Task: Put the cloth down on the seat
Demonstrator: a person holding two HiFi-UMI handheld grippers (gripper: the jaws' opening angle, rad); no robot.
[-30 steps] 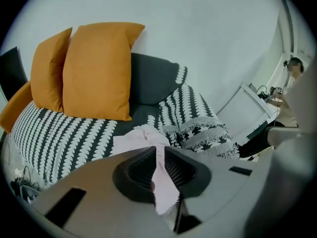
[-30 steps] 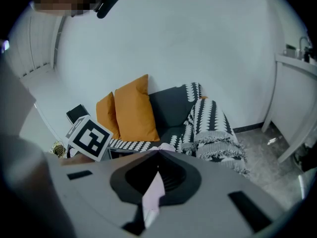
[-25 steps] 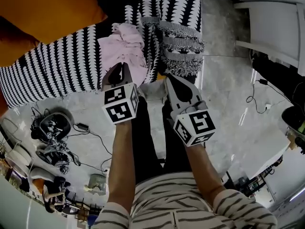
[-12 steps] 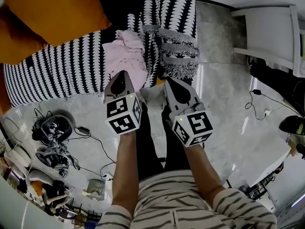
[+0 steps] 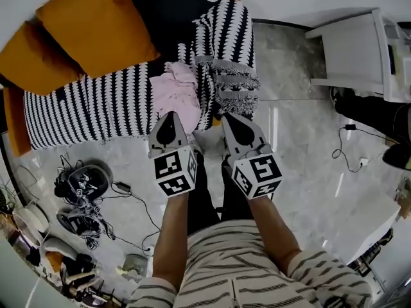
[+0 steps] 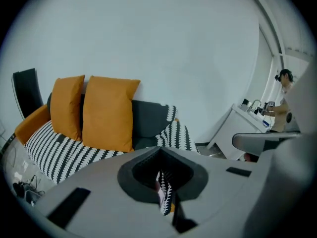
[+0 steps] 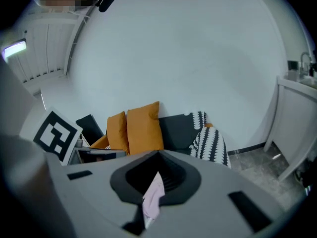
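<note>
The pink cloth lies crumpled on the sofa seat, near its front edge, on a black-and-white patterned throw. Both grippers are held side by side just in front of the sofa, close to the person's legs. My left gripper is shut and empty, its tip a short way below the cloth. My right gripper is also shut and holds nothing, pointing at the fringed end of the throw. In the right gripper view the cloth shows through the narrow slit of the closed jaws.
Two orange cushions lean on the sofa back. A white cabinet stands at the right. A heap of cables and gear lies on the marble floor at the left, and a loose cable at the right.
Both grippers have drawn back from the sofa towards the person. The left gripper's tip, at the cloth a second ago, now stands apart from it with its jaws shut. The cloth stays on the seat.
</note>
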